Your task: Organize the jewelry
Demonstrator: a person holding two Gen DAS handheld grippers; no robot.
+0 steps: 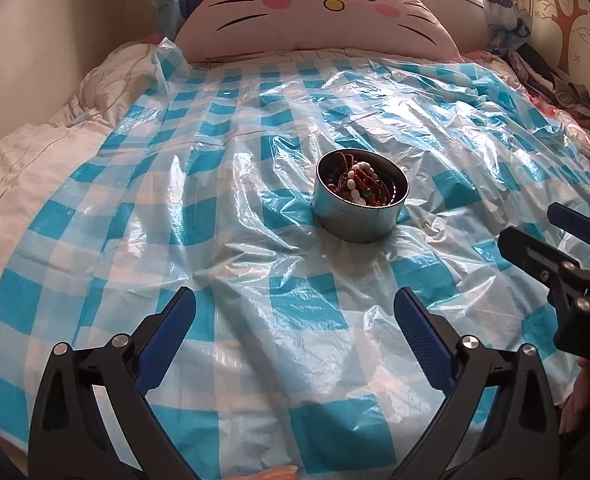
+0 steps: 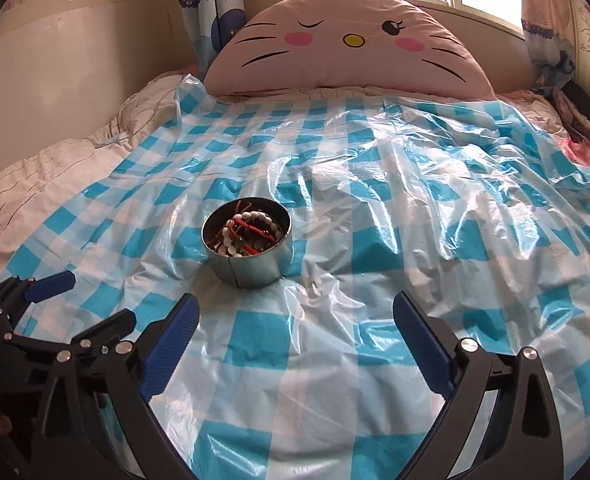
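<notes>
A round metal tin [image 1: 359, 216] [image 2: 251, 268] stands on the blue-and-white checked plastic sheet [image 1: 223, 216] [image 2: 435, 240] over the bed. Inside lies tangled jewelry [image 1: 361, 186] [image 2: 251, 232]: a white bead bracelet, red cords and darker pieces. My left gripper [image 1: 295, 312] is open and empty, held above the sheet short of the tin; it also shows at the left of the right wrist view [image 2: 95, 296]. My right gripper [image 2: 295, 316] is open and empty, near the tin's right front; it shows at the right edge of the left wrist view [image 1: 535, 228].
A large pink cat-face cushion [image 1: 315, 12] [image 2: 351, 44] leans at the head of the bed under a window. A white quilt [image 1: 27, 176] lies along the left side by the wall. Dark clothes [image 1: 563, 88] are piled at the right edge.
</notes>
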